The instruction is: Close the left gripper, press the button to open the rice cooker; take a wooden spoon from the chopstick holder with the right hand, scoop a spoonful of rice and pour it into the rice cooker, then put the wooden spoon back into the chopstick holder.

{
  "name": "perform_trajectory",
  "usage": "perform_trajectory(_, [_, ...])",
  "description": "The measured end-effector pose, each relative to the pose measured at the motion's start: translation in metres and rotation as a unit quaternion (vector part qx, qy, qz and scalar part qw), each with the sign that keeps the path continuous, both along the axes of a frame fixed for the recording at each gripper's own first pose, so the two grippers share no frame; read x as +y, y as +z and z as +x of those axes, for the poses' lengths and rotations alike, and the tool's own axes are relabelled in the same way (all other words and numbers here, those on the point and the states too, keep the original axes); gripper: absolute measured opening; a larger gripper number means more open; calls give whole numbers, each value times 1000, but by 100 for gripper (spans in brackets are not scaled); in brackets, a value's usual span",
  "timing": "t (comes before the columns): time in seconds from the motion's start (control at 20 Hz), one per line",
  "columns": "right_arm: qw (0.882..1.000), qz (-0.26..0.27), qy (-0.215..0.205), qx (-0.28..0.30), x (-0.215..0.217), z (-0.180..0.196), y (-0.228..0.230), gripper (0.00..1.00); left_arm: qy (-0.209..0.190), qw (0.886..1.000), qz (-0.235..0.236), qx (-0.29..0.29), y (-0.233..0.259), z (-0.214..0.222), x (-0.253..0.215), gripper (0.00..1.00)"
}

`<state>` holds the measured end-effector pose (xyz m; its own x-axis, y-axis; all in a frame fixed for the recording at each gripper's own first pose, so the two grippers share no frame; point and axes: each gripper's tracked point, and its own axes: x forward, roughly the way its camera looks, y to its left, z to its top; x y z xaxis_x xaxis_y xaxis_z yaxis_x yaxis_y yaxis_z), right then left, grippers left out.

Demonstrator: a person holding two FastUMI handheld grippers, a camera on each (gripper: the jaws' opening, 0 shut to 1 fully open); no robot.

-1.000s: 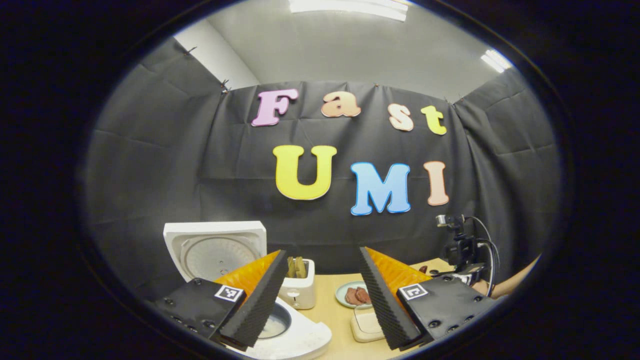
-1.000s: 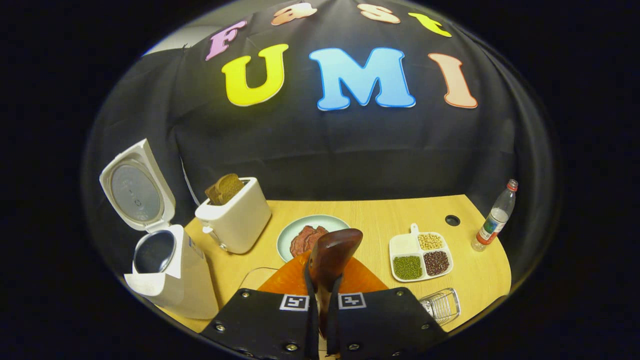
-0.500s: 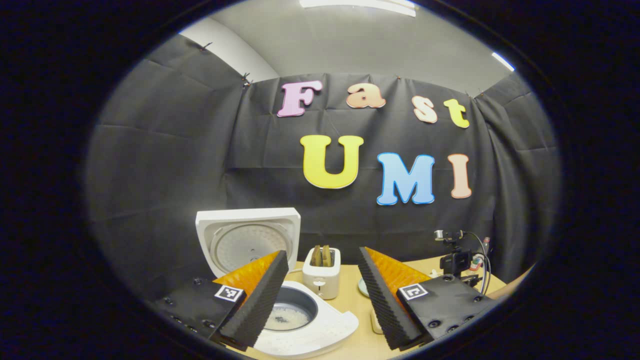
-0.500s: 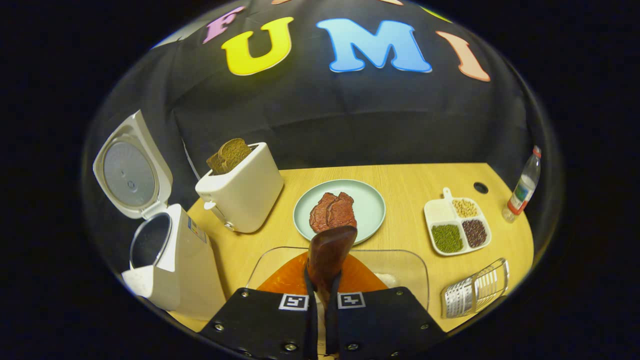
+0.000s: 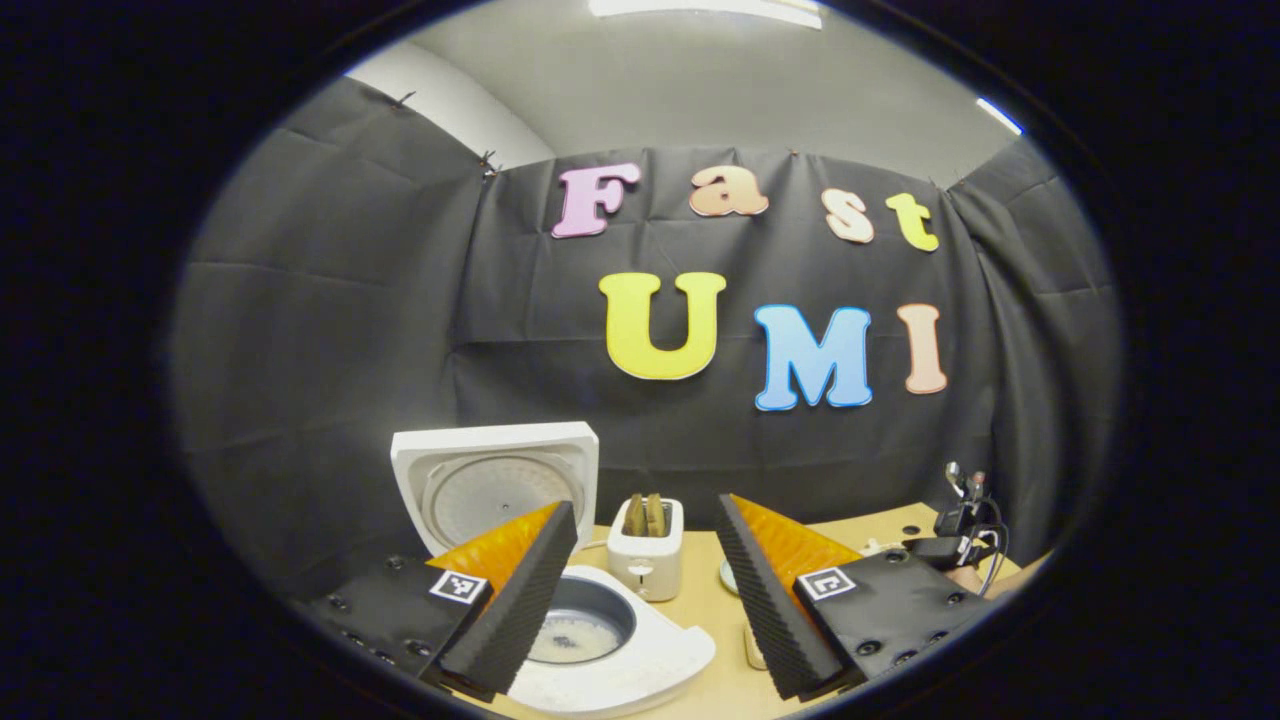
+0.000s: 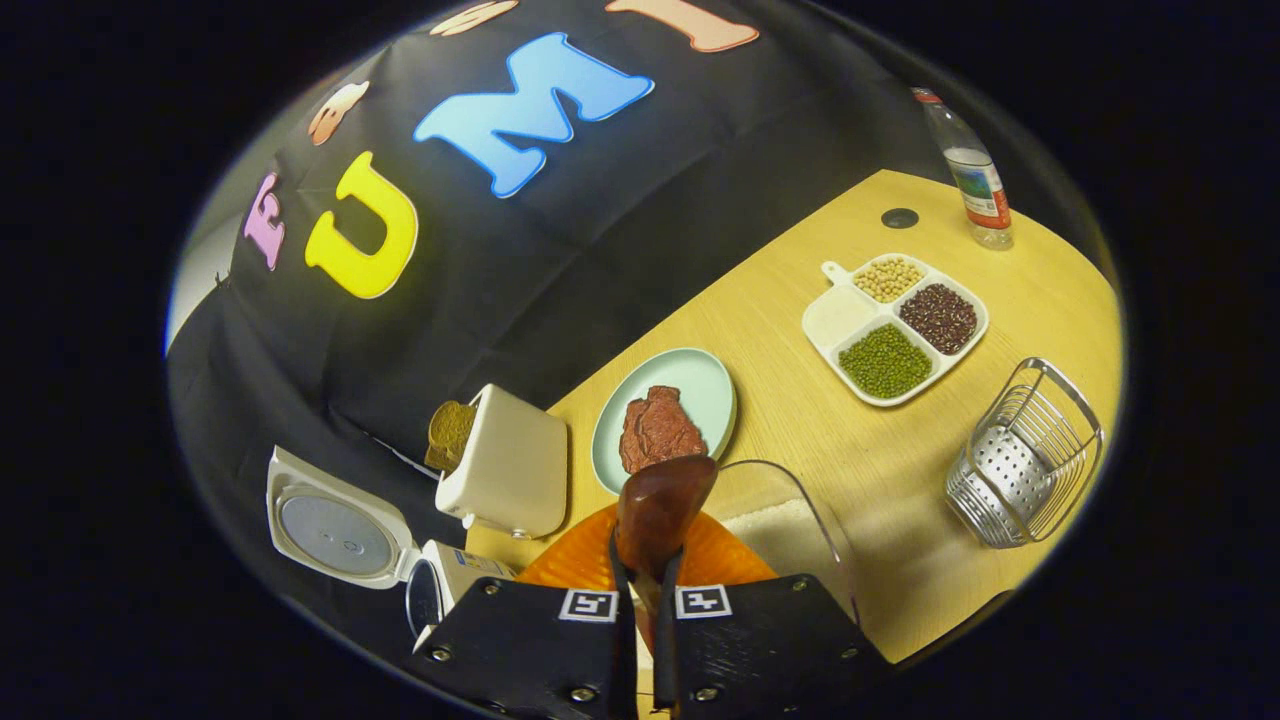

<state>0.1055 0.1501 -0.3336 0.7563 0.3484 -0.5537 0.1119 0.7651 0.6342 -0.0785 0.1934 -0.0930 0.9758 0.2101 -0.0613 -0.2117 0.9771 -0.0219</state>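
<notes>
One wooden spoon, two toast slices

A rice cooker, toaster, plate, divided dish, wire holder, clear container and bottle are carried by the wooden table.

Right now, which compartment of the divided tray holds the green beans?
On the divided tray, the green beans fill the compartment facing the wire basket; the others hold dark red, pale and white contents.

- White rice cooker, lid upright and open, a little rice in its pot, at 6 o'clock in the left gripper view.
- Dark wooden spoon clamped upright at 6 o'clock.
- Wire chopstick holder tipped at 4 o'clock.
- Clear rice container beside the spoon.
</notes>
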Motion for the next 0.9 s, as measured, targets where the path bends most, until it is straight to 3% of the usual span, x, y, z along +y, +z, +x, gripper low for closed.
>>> perform_trajectory(0.45, [994,100,1,-41,6,4,83,6,-20,1000,3,-4,4,5,-18,97])
perform_trajectory(0.9, [983,170,19,-72,64,11,148,7,-28,999,9,-22,6,-4,18,99])
